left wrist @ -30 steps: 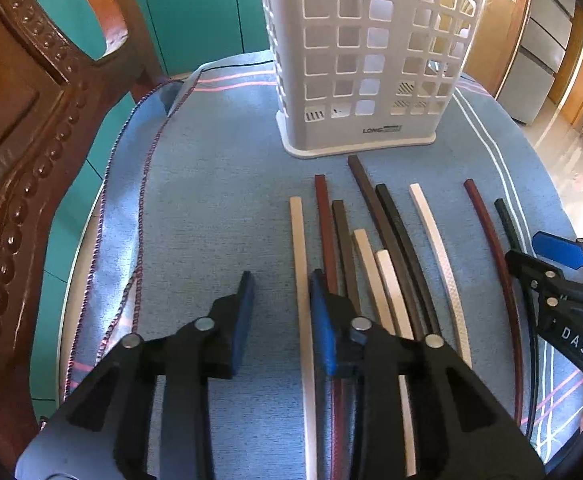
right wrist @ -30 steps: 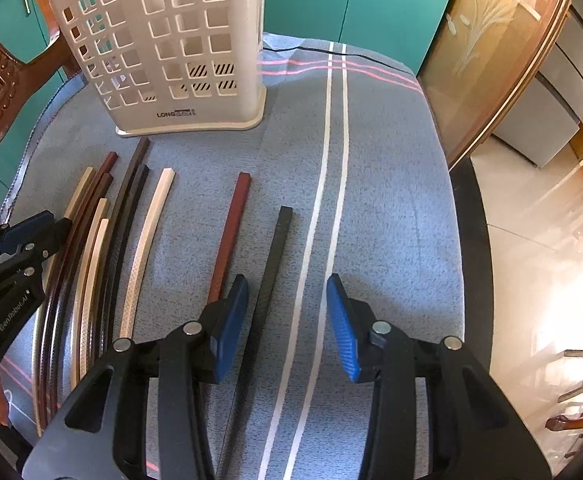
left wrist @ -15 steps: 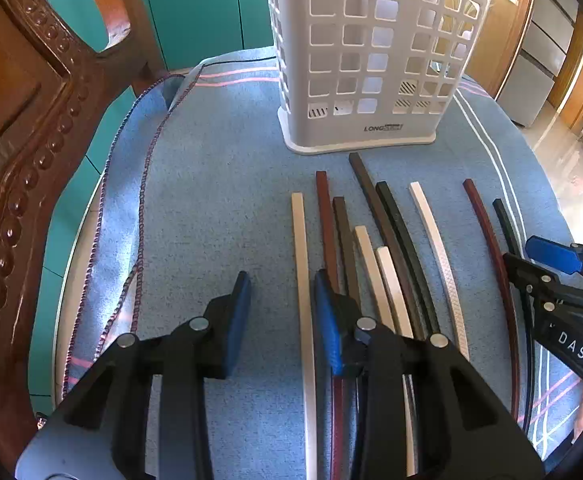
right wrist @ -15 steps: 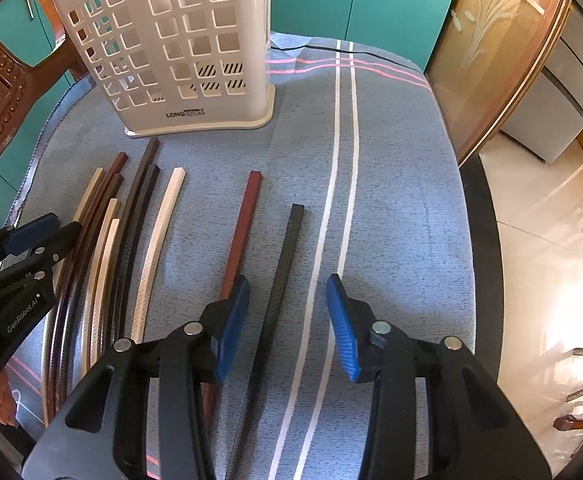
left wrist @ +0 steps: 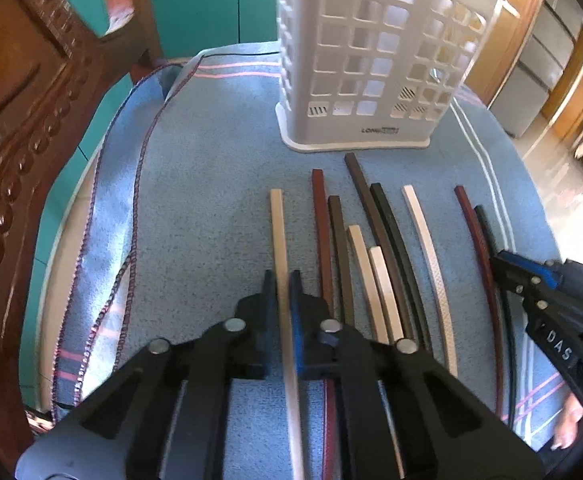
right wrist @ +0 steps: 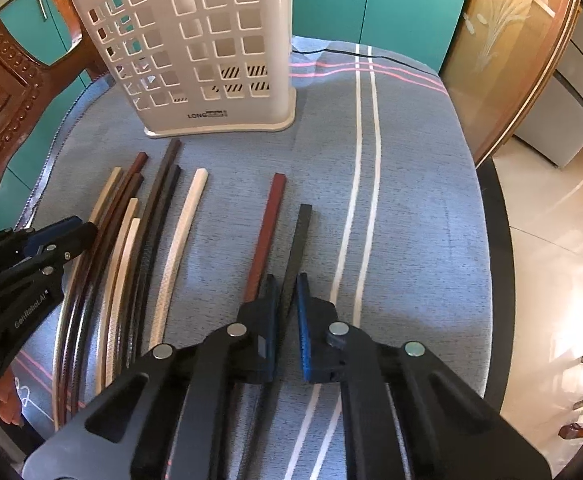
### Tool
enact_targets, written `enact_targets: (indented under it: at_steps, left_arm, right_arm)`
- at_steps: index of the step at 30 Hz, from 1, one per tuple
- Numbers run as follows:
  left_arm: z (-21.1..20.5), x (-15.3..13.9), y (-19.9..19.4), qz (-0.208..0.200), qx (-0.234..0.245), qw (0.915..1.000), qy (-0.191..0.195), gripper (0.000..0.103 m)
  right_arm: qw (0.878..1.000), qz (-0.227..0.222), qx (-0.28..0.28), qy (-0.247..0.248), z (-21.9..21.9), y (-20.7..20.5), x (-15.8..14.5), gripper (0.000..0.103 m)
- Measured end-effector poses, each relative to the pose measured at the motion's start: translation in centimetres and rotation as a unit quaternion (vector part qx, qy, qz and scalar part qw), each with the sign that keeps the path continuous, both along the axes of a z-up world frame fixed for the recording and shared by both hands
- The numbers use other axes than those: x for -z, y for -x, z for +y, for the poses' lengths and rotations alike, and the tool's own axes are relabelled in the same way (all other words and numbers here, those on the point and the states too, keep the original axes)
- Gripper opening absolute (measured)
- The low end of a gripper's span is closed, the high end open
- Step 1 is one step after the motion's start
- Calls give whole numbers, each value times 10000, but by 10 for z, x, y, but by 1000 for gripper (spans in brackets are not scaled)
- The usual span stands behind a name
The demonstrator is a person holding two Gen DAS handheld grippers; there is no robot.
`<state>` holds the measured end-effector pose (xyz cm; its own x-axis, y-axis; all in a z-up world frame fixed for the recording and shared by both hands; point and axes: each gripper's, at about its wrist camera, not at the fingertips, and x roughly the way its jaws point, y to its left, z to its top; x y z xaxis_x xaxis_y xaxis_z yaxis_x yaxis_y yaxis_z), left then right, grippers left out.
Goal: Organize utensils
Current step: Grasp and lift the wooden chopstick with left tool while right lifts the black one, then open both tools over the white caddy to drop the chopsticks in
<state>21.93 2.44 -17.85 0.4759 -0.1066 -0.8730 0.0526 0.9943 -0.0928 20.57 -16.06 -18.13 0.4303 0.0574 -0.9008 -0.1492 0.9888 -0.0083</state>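
Observation:
Several long flat sticks in cream, red-brown, dark brown and black lie side by side on a blue cloth (left wrist: 211, 200), pointing at a white slotted basket (left wrist: 371, 60) that stands upright at the back. My left gripper (left wrist: 283, 280) is shut on the leftmost cream stick (left wrist: 277, 220), which still lies on the cloth. My right gripper (right wrist: 287, 284) is shut on the rightmost black stick (right wrist: 301, 224), beside a red-brown stick (right wrist: 267, 220). The basket also shows in the right wrist view (right wrist: 195, 40).
A carved wooden chair back (left wrist: 19, 120) stands close on the left. The round table's edge (right wrist: 491, 240) drops off to the floor on the right. Teal cabinet doors (right wrist: 391, 0) are behind the table.
Both grippers were open over the sticks. Now each has closed, the left on the cream stick and the right on the black stick. Both have moved slightly forward.

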Motion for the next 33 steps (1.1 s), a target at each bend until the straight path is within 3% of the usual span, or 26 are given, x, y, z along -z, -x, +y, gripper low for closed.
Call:
enact_targets:
  at_steps: [3,7,10,15,19,22,24,26,30,31,33]
  left_arm:
    - [2,-3,3,-16,32,9998,214,7]
    - [-1,-26,17,-401,105,9989,232,7]
    - [4,-65,37,-868,134,9953,419,7]
    - [14,-143,72,-1850,143,9805,643,7]
    - [23,-200,83,-2624,49,9605,920,7]
    - [33,-236,84,-3293,-153,9369,1161,7]
    - [41,-254,84,-3728,-409,9168,1374,7]
    - [46,-263,81,-4001,-622,9019,1505,7]
    - [47,-264,65,-4453,-1193,8757,1437,7]
    - [47,-263,63,-4467,-1238,8747,1412,7]
    - [40,-251,45,-4503,-1340,8723,1355,7]
  right_arm:
    - [9995,-109,37,-300,-4,-2,-7,7]
    - [9966,-527,73,-627,-13,5,-38,7]
    - [9903,-919,-9,-1040,-24,19,-77,7]
    - [9751,-1632,-150,-1495,-33,48,-138,7]
    - [9578,-2170,-173,-1876,-36,55,-186,7]
    - [9389,-2691,-83,-2147,-37,51,-220,7]
    - [9226,-3060,67,-2350,-44,47,-241,7]
    - [9021,-3482,244,-2539,-50,41,-259,7]
    - [8770,-4059,682,-2480,-55,36,-273,7]
    - [8746,-4147,796,-2385,-54,30,-271,7]
    - [8808,-4119,869,-2166,-52,14,-258,7]
